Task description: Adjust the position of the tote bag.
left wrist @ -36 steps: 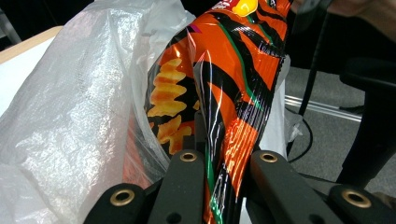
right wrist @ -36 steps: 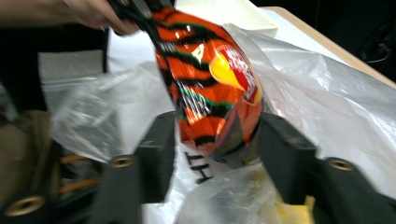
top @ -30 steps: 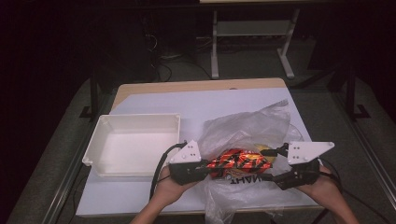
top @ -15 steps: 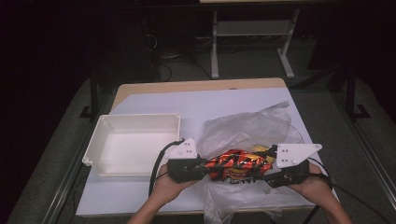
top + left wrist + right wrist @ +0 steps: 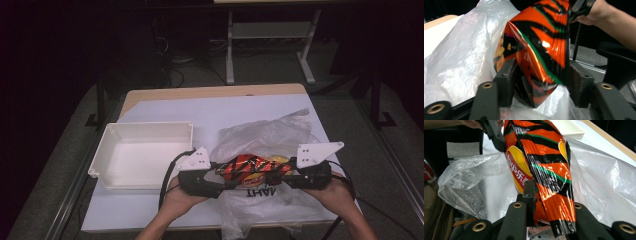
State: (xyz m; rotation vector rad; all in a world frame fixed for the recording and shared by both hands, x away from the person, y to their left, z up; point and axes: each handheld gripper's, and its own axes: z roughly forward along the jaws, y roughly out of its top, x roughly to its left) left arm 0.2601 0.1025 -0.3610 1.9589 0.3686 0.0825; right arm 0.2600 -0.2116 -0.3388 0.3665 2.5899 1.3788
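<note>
The worktop (image 5: 150, 210) carries a white sheet, and on its left part sits a white tray (image 5: 145, 155) with nothing in it. To its right lies a crumpled clear plastic bag (image 5: 265, 135), whose printed lower part hangs over the near edge; the lettering there is too blurred to read. Above the bag an orange-and-black striped chip packet (image 5: 250, 167) is held level between the two grippers, one at each end.

The left gripper (image 5: 541, 82) has just been opening its fingers; they stand apart around the packet's end, and whether the pads still press it is hard to make out. The right gripper (image 5: 549, 197) has just been closing, and its fingers pinch the packet's other end. The person's forearms are cut off at the bottom edge of the high view.
</note>
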